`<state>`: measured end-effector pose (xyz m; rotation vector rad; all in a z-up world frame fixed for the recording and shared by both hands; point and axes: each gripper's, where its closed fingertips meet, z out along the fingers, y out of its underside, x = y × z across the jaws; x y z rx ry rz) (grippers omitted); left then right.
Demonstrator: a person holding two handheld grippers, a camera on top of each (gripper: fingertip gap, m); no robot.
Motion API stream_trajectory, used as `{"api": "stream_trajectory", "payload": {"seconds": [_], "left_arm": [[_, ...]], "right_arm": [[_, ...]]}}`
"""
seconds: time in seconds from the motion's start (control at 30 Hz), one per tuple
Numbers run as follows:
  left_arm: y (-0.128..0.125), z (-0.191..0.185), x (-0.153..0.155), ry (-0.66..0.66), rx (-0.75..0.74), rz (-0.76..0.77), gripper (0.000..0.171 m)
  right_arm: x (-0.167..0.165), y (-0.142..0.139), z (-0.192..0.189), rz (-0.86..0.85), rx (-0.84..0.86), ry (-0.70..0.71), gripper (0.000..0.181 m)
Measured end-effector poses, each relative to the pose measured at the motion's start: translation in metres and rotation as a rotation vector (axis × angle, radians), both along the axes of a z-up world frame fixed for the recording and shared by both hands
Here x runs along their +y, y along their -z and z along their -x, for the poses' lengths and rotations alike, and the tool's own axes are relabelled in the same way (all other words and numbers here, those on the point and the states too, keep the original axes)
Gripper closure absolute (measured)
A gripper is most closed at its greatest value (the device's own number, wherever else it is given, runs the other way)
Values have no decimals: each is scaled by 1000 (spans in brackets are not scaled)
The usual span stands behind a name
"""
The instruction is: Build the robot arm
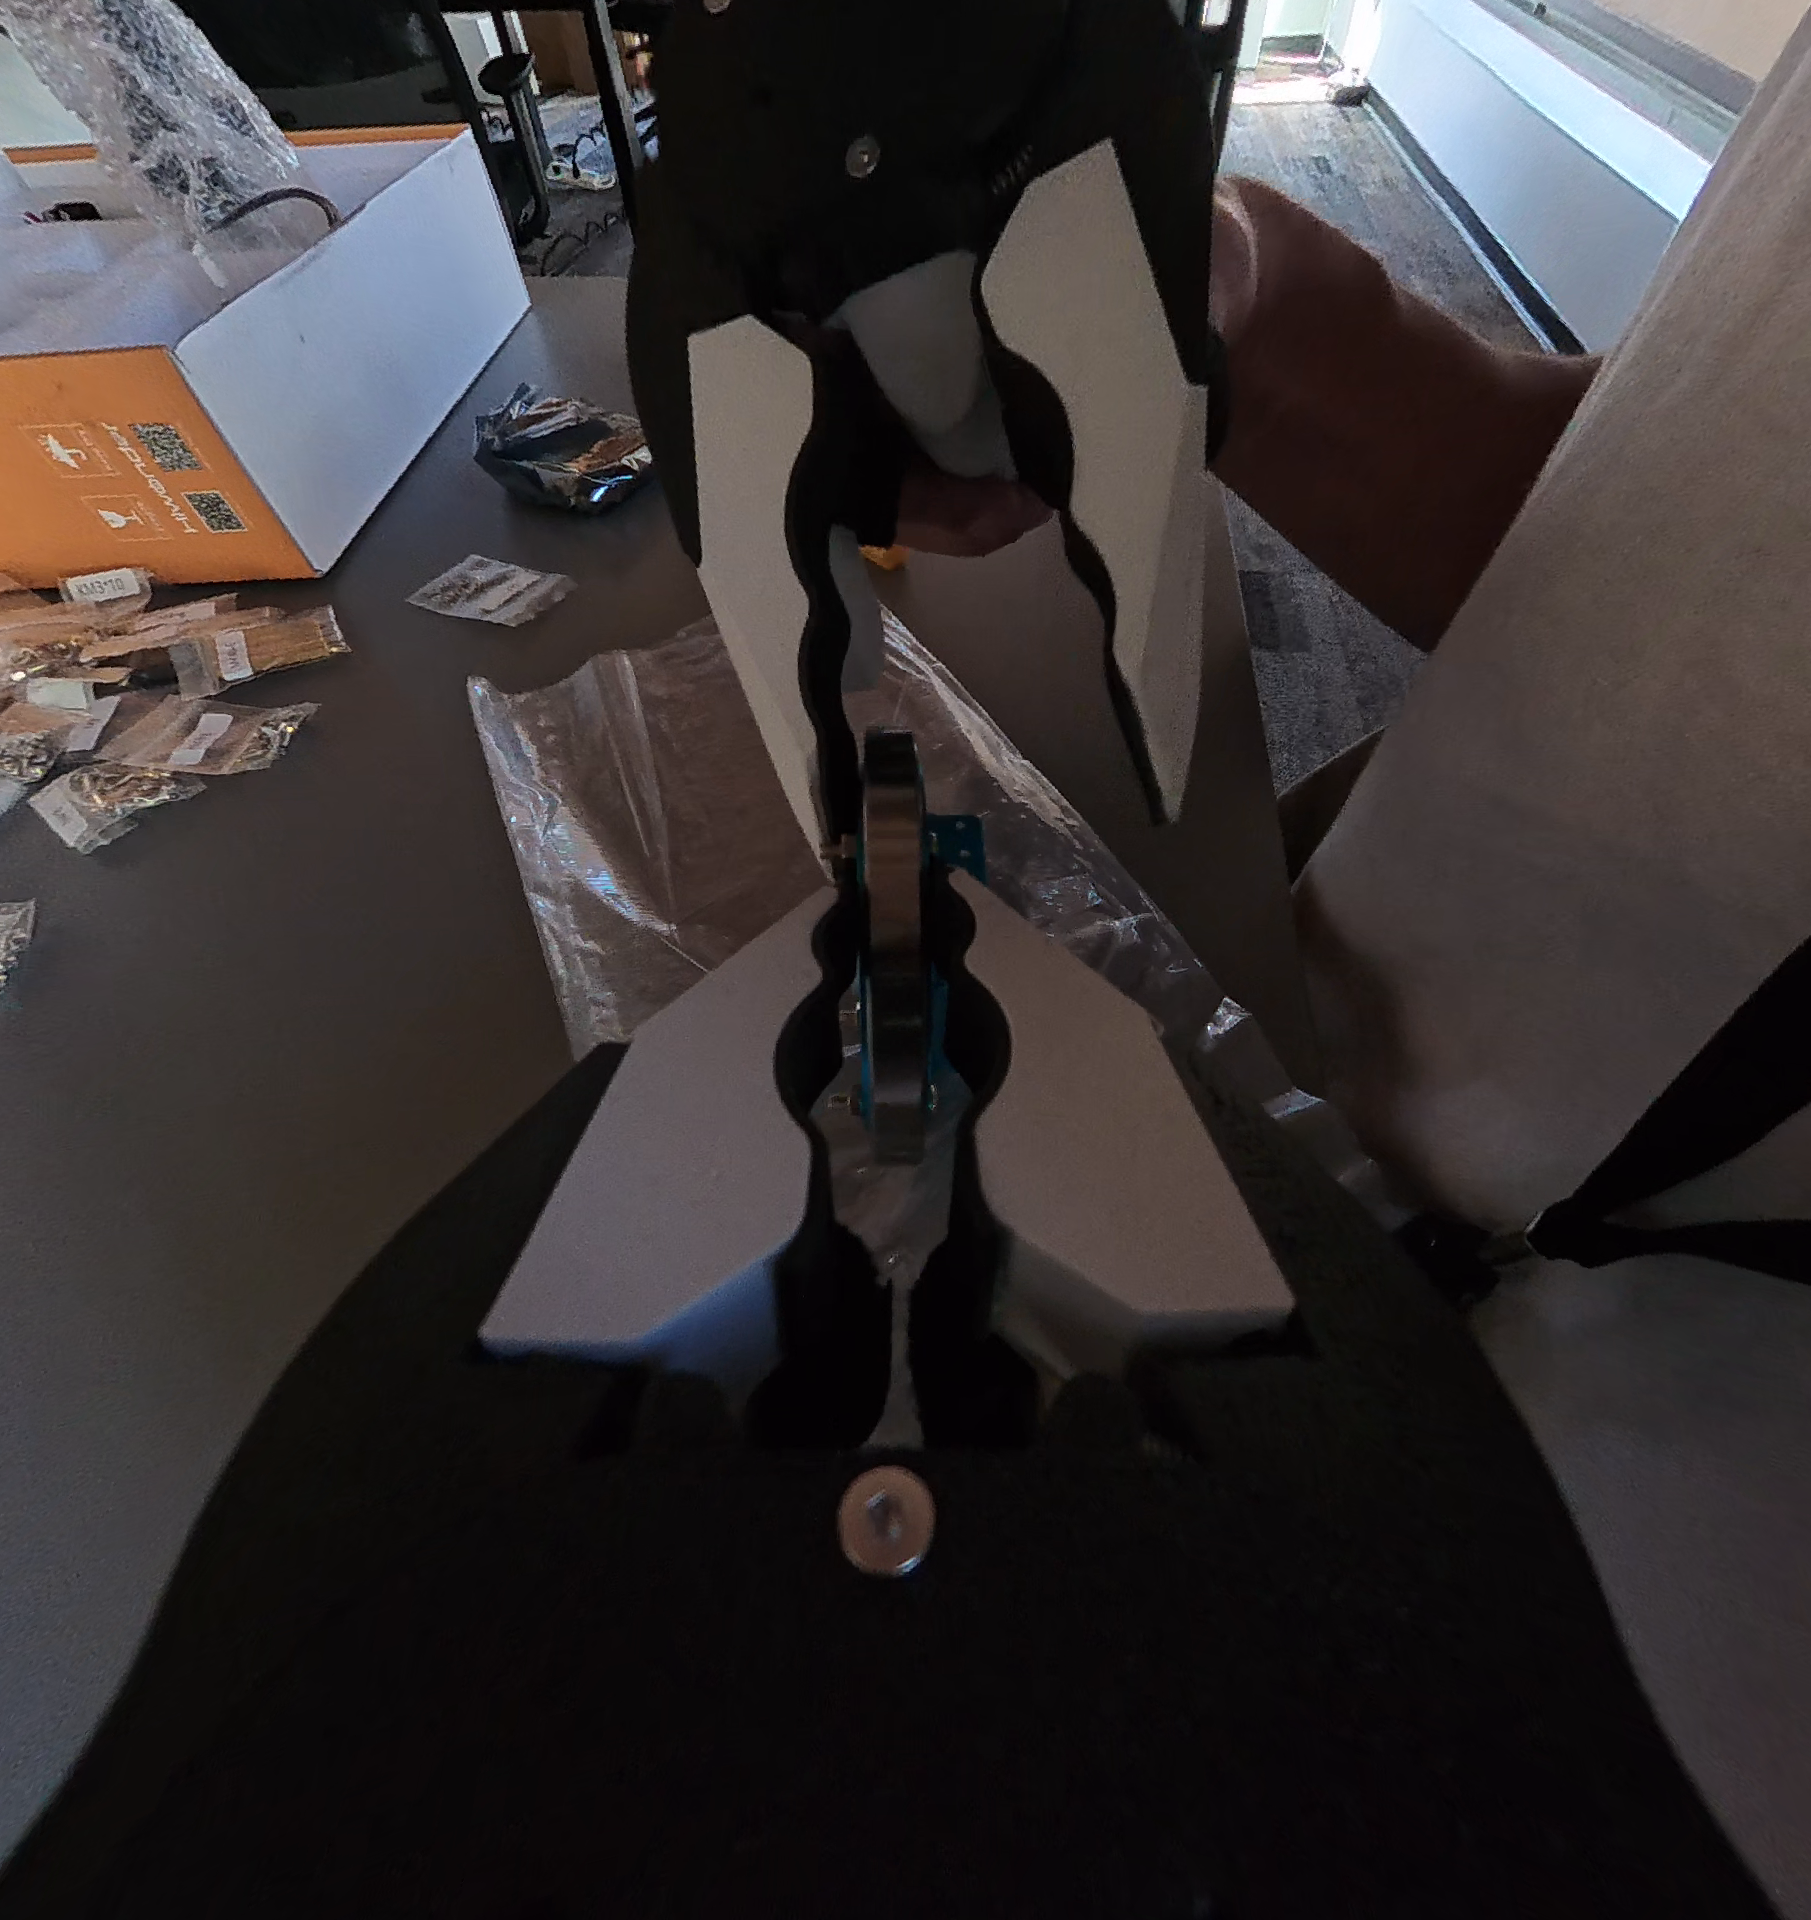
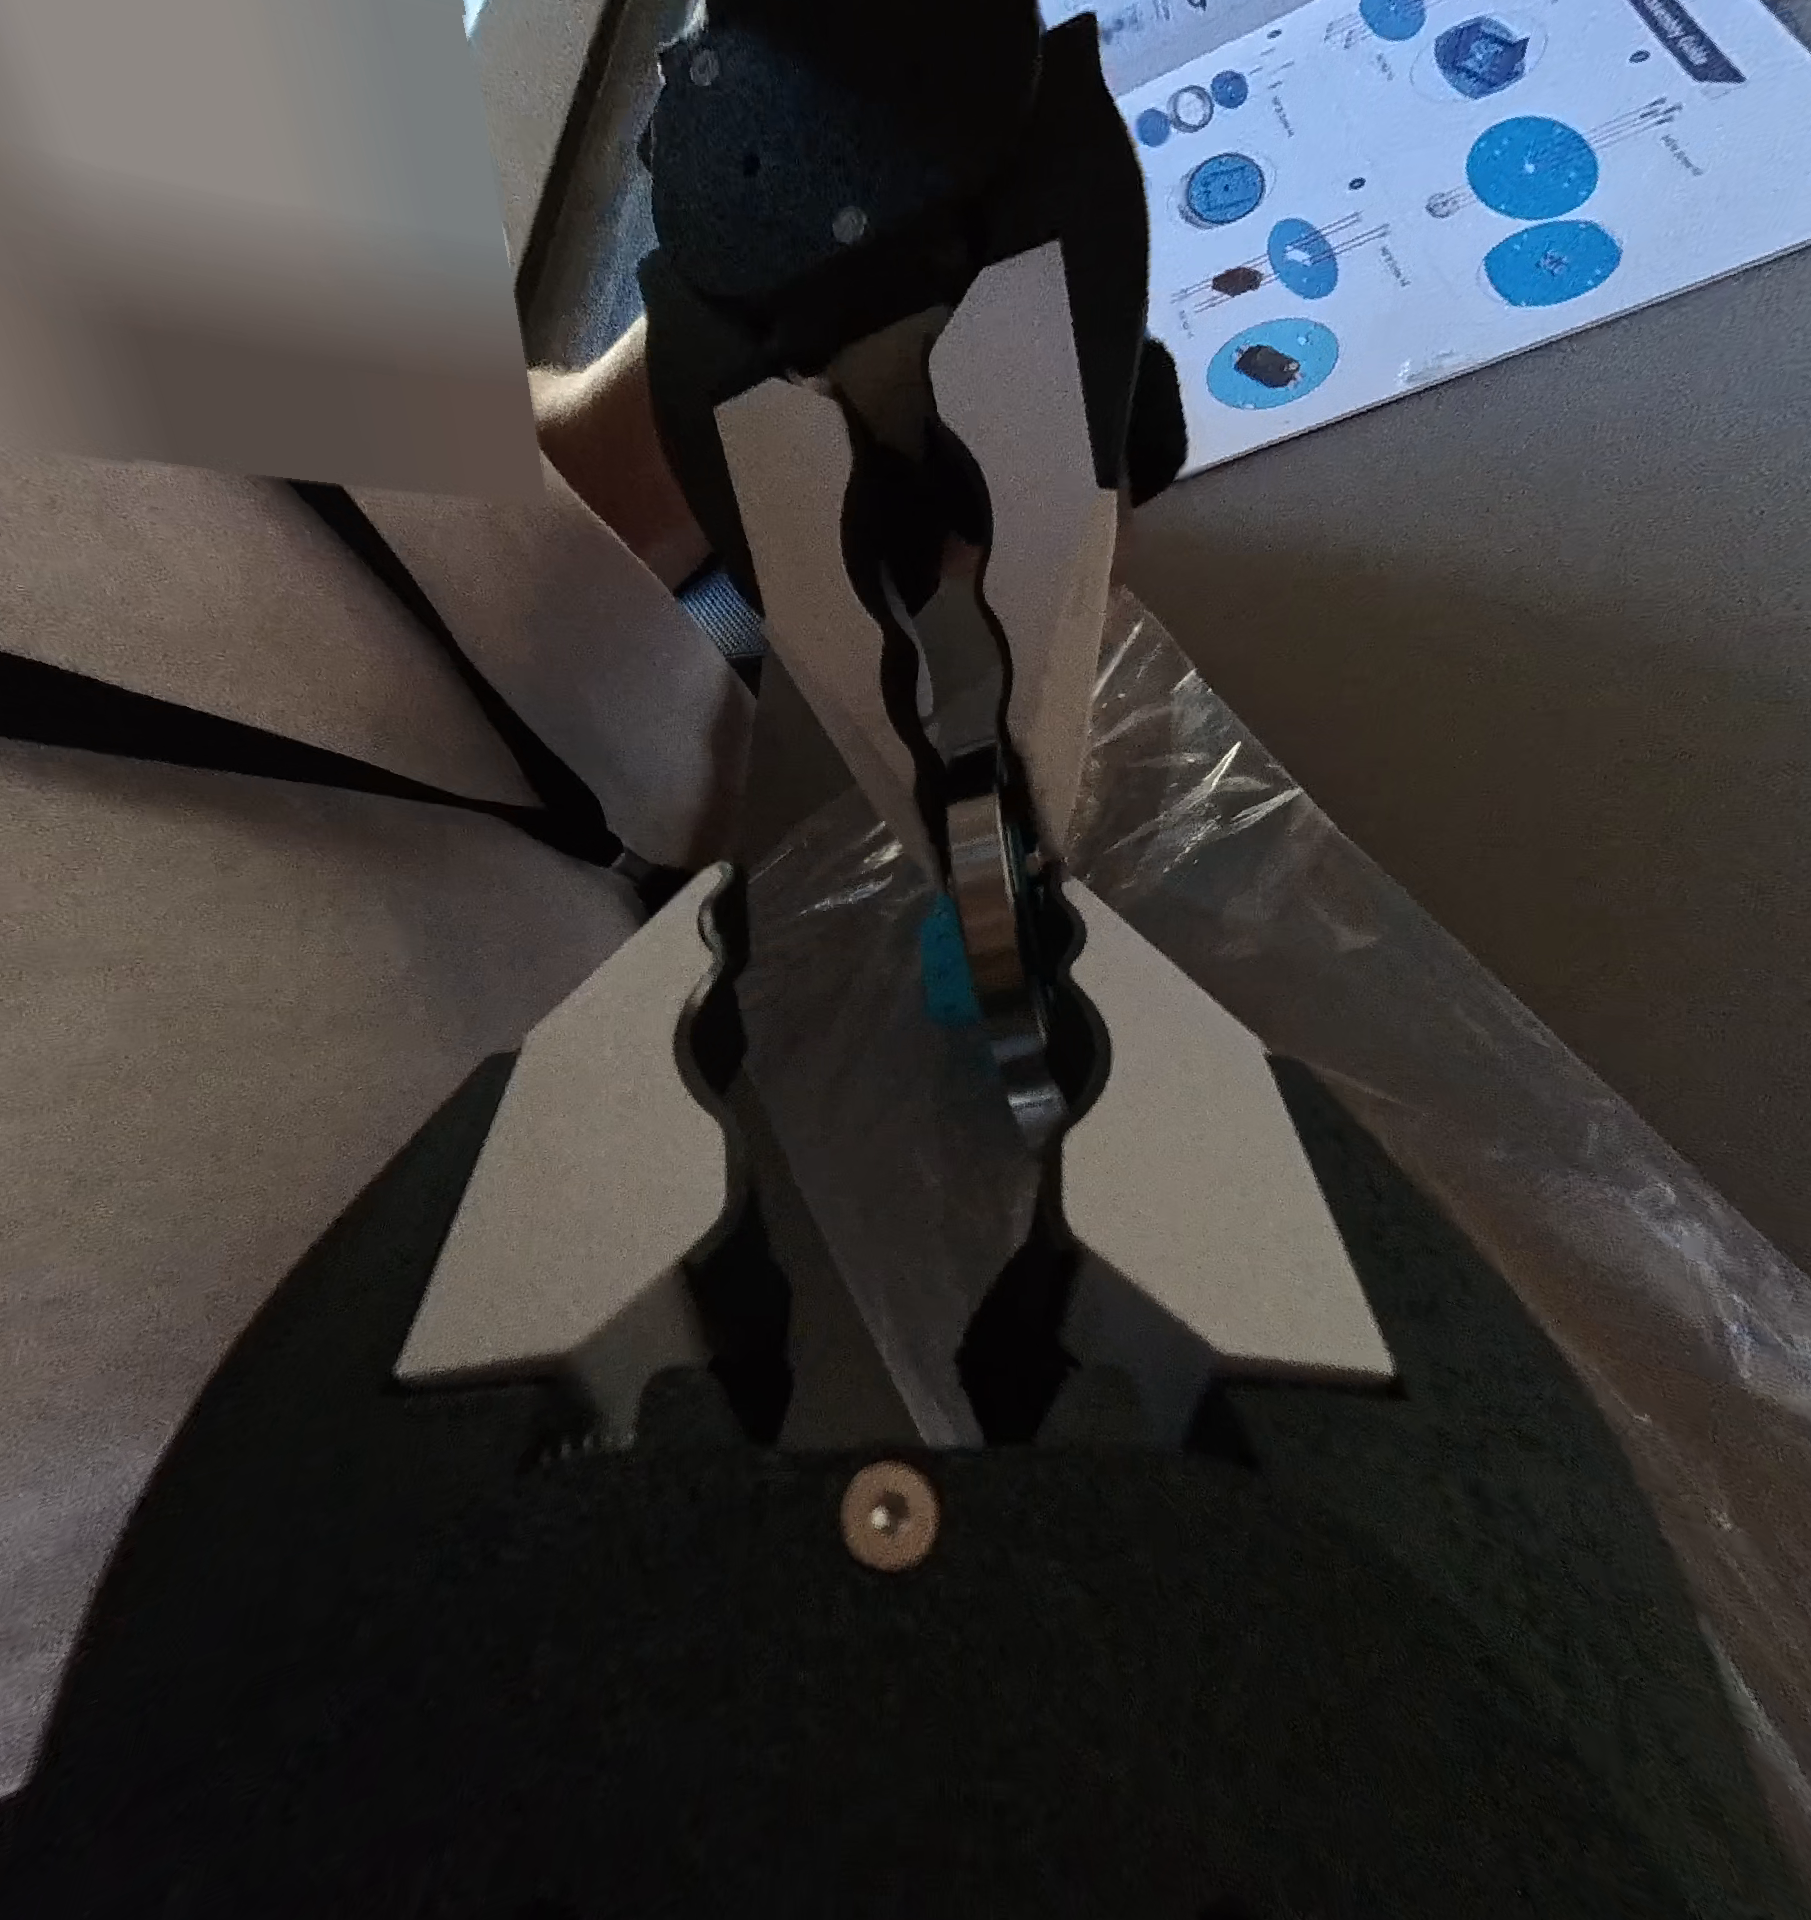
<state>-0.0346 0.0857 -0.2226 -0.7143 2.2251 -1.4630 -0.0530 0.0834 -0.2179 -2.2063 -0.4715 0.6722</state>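
Observation:
My left gripper [image 1: 896, 906] is shut on a round silver metal ring with blue plates [image 1: 893, 940], held edge-on above a clear plastic bag [image 1: 620, 810] on the dark table [image 1: 257, 1091]. My right gripper [image 1: 994, 821] faces it from the far side with its jaws open. One of the right gripper's fingers [image 1: 766, 623] touches the ring's top edge. In the right wrist view my right gripper [image 2: 896, 888] is open around the ring [image 2: 992, 935], which sits close to its right finger [image 2: 1171, 1091]. The left gripper [image 2: 989, 852] pinches the ring from above. The plastic bag [image 2: 1296, 883] lies below.
An open orange-and-white box [image 1: 257, 343] holding bubble wrap [image 1: 153, 104] stands at the back left. Several small bags of hardware [image 1: 153, 707] and a dark foil bag [image 1: 563, 457] lie on the table. A printed sheet with blue diagrams [image 2: 1452, 208] lies nearby. A person's beige clothing [image 1: 1607, 831] is close on the right. The tips of both grippers are at nearly the same place.

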Motion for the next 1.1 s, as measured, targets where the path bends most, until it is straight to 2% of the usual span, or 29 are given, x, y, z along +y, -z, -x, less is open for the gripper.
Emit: {"api": "stream_trajectory", "payload": {"seconds": [0.07,0.1,0.27,0.3,0.33,0.37,0.4,0.47,0.53,0.63,0.7,0.77,0.87,0.97,1.1], "left_arm": [[0,0,0,2,-2,-8,158],[0,1,-1,3,-1,-8,158],[0,1,-3,13,0,-9,159],[0,2,-3,15,1,-9,159],[1,0,-2,7,0,-12,159],[1,-2,0,-5,1,-13,158],[1,-1,1,0,7,-7,159],[1,-1,1,3,5,-1,159],[1,0,1,9,11,13,159],[1,-1,2,2,14,26,159],[0,0,0,4,9,33,159],[0,0,-2,7,5,42,159],[-4,-1,2,-34,-21,81,157],[-9,4,17,-66,-12,156,147],[-1,4,27,-73,18,121,146]], "right_arm": [[-1,-1,1,-4,23,-4,124],[-3,-3,3,-3,42,-16,118],[-7,-9,1,-33,75,7,121],[-10,-19,2,-65,113,-9,122],[-15,-41,6,-157,189,-42,148],[-19,-64,7,-241,254,-52,150],[-20,-71,2,-268,233,-29,151],[-14,-51,-25,-217,36,107,146],[-14,-20,-41,-142,-105,157,146],[-13,10,-30,-62,-97,112,146],[-7,14,-22,-97,-90,99,149],[-4,14,-25,-155,-122,119,165],[-9,14,-30,-224,-36,139,167],[-20,17,-38,-229,32,174,167],[-30,20,-42,-239,16,194,167]]}}
